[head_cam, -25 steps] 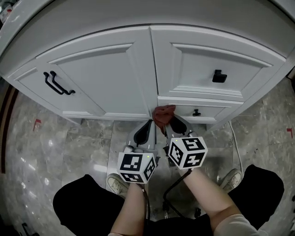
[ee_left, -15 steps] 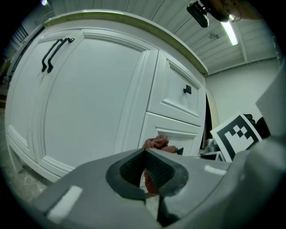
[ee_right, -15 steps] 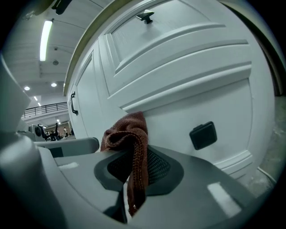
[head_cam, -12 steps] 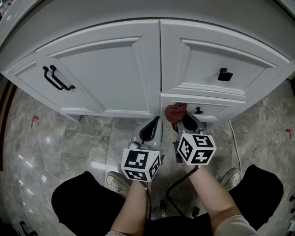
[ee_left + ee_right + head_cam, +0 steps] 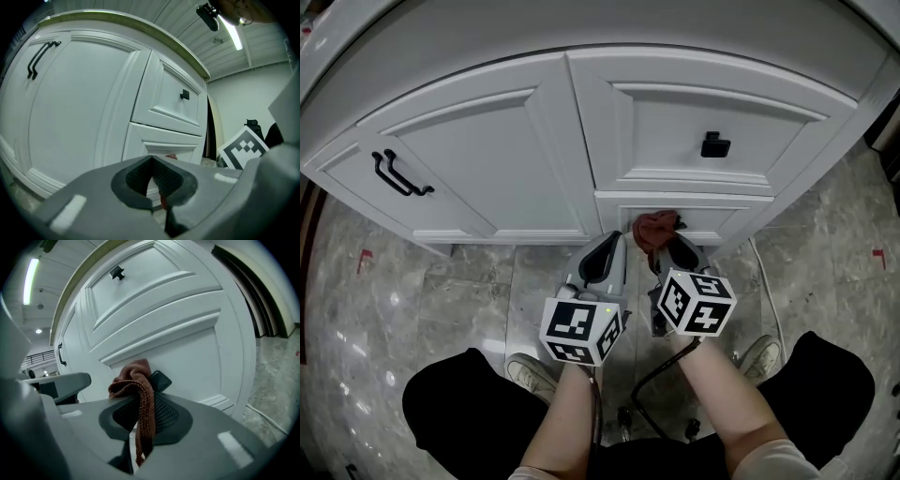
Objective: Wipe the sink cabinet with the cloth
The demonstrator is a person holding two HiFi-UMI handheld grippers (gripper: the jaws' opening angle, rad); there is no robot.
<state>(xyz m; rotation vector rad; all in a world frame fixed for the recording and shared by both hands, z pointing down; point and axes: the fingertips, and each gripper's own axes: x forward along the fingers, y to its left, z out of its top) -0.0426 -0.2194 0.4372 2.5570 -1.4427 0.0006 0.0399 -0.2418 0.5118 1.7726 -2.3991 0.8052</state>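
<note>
The right claw [image 5: 664,242] is clamped on a rust-brown knitted cloth [image 5: 655,228], which is bunched above the jaw tips with a loose strand hanging down between them in the right gripper view. The cloth [image 5: 135,380] is held at the face of the low drawer [image 5: 727,221], on the right side of the white sink cabinet [image 5: 534,150]. A small dark knob [image 5: 160,379] shows just beside the cloth on its right. Whether the cloth presses on the drawer front cannot be told.

The left claw [image 5: 610,246] has its jaws together with nothing between them. It sits just left of the right claw [image 5: 140,398], near the foot of the cabinet, where the door meets the drawers. In the left gripper view, the left claw [image 5: 151,160] points at the lower drawer panel.

Further up, the upper drawer carries a square black knob [image 5: 715,144]. The wide door at far left carries a black bar handle [image 5: 399,175].

Each gripper bears a marker cube [image 5: 581,330]. The person's forearms reach forward over a grey marble floor [image 5: 403,300]. A pale shoe [image 5: 531,373] shows on either side, and a dark cable [image 5: 654,386] trails between them.
</note>
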